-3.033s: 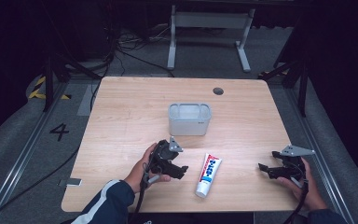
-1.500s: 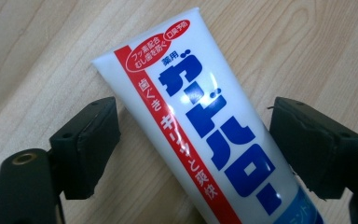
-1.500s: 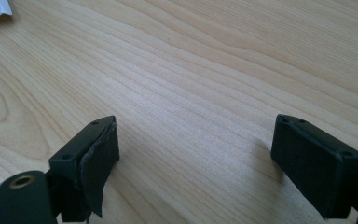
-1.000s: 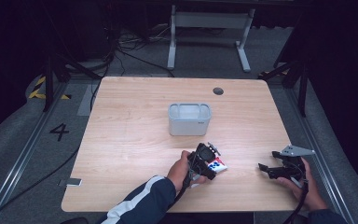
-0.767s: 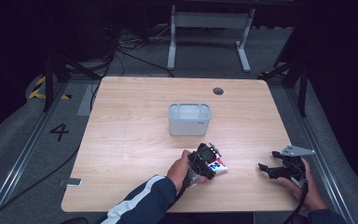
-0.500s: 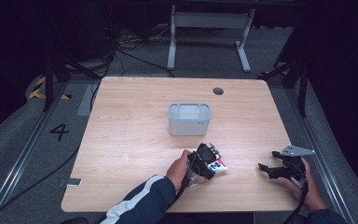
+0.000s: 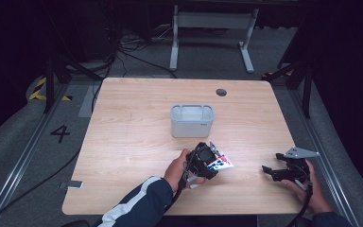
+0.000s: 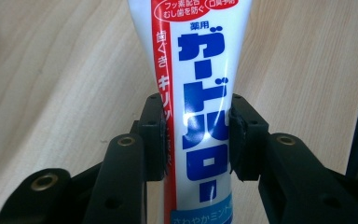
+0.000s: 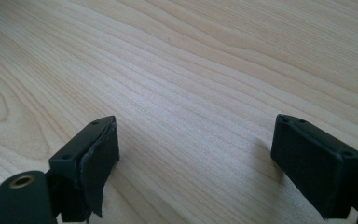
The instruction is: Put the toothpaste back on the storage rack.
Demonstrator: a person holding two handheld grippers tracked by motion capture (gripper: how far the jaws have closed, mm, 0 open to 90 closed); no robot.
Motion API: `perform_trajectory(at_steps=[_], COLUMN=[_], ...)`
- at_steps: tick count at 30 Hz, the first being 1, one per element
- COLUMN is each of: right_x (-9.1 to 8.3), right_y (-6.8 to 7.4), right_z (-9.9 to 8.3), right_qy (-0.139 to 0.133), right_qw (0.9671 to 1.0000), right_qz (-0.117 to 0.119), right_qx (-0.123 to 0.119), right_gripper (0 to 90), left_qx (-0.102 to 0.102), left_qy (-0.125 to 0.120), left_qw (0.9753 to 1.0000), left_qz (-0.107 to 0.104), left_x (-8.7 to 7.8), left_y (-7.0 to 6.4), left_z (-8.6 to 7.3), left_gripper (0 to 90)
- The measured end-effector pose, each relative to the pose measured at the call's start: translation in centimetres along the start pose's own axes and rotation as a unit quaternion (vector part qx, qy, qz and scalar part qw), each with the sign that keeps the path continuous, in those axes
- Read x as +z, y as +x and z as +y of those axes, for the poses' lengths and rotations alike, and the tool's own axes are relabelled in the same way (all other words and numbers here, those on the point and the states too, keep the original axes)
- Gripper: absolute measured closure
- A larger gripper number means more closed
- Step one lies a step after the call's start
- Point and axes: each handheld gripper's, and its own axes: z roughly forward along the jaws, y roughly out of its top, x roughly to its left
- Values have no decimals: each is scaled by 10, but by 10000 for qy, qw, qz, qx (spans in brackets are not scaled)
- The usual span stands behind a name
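- The left tongs [image 8: 193,140] pinch the white plastic toothpaste tube with a red stripe and blue lettering [image 8: 198,93] across its flat body, a pad on each edge, likely so the soft tube cannot twist.
- In the high view the tube [image 7: 219,163] sits near the front of the pale wooden bench [image 7: 132,142], between the grey open-topped plastic box [image 7: 192,120] and the person.
- The right tongs [image 9: 196,154] rest spread and empty at the bench's right, seemingly idle.

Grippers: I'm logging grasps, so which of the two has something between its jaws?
The left gripper: its jaws press both sides of the toothpaste tube. The right gripper is spread open above bare table.
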Motion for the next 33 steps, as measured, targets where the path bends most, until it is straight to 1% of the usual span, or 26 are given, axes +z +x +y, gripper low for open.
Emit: perform_trajectory(at_steps=[4, 5, 9, 10, 11, 12, 13, 14, 15, 16, 17, 18, 20, 21, 22, 25, 26, 29, 30, 31, 33], right_x=[0, 0, 0, 0, 0, 0, 0, 0, 0, 0, 0, 0, 0, 0, 0, 0, 0, 0, 0, 0, 0], right_y=[0, 0, 0, 0, 0, 0, 0, 0, 0, 0, 0, 0, 0, 0, 0, 0, 0, 0, 0, 0, 0], right_z=[0, 0, 0, 0, 0, 0, 0, 0, 0, 0, 0, 0, 0, 0, 0, 0, 0, 0, 0, 0, 0], right_qy=[-1, 0, 0, -1, 0, -1, -1, 0, 0, 0, 0, 0, -1, -1, -1, -1, 0, -1, -1, -5, -1], right_qw=[10000, 10000, 10000, 10000, 10000, 10000, 10000, 10000, 10000, 10000, 10000, 10000, 10000, 10000, 10000, 10000, 10000, 10000, 10000, 10000, 10000], right_qz=[0, 0, -2, 0, 0, -1, -1, -1, -1, -1, -1, -1, 0, -1, 0, -1, -1, 1, 0, 0, 0], right_qx=[0, 1, -1, 0, 0, -1, -1, -1, -1, -1, -3, -3, 1, 0, -1, 0, 0, 0, 0, -6, -1], right_gripper=[154, 154, 155, 154, 154, 155, 155, 155, 155, 155, 155, 155, 155, 155, 155, 154, 155, 154, 155, 155, 154], left_qx=[56, 43, 86, 58, 95, 59, 59, 97, 80, 80, 43, 43, 33, 4, 22, -56, -51, -48, -37, -37, -43], left_qy=[-289, -305, -586, -647, -736, -791, -791, -813, -922, -922, -1024, -1024, -1106, -1162, -1201, -1368, -1390, -1505, -1556, -1549, -1633], left_qw=[9996, 9995, 9982, 9979, 9972, 9968, 9968, 9966, 9957, 9957, 9947, 9947, 9939, 9932, 9928, 9906, 9903, 9886, 9878, 9879, 9864], left_qz=[-4, 7, -7, -18, -22, -41, -41, -51, -52, -52, -32, -32, -29, -14, -13, -13, -10, 31, 75, 104, 156], left_x=[-11, -14, -27, -31, -33, -36, -36, -39, -44, -44, -49, -49, -54, -56, -58, -63, -65, -69, -71, -72, -74], left_y=[1, 2, 4, 5, 7, 8, 8, 9, 12, 12, 15, 15, 18, 20, 22, 27, 29, 34, 37, 38, 42], left_z=[1, 2, 6, 7, 8, 9, 9, 11, 13, 13, 16, 16, 18, 19, 20, 22, 23, 25, 26, 26, 28], left_gripper=[639, 639, 639, 639, 639, 640, 639, 639, 639, 639, 639, 639, 640, 640, 640, 640, 640, 640, 640, 640, 640])
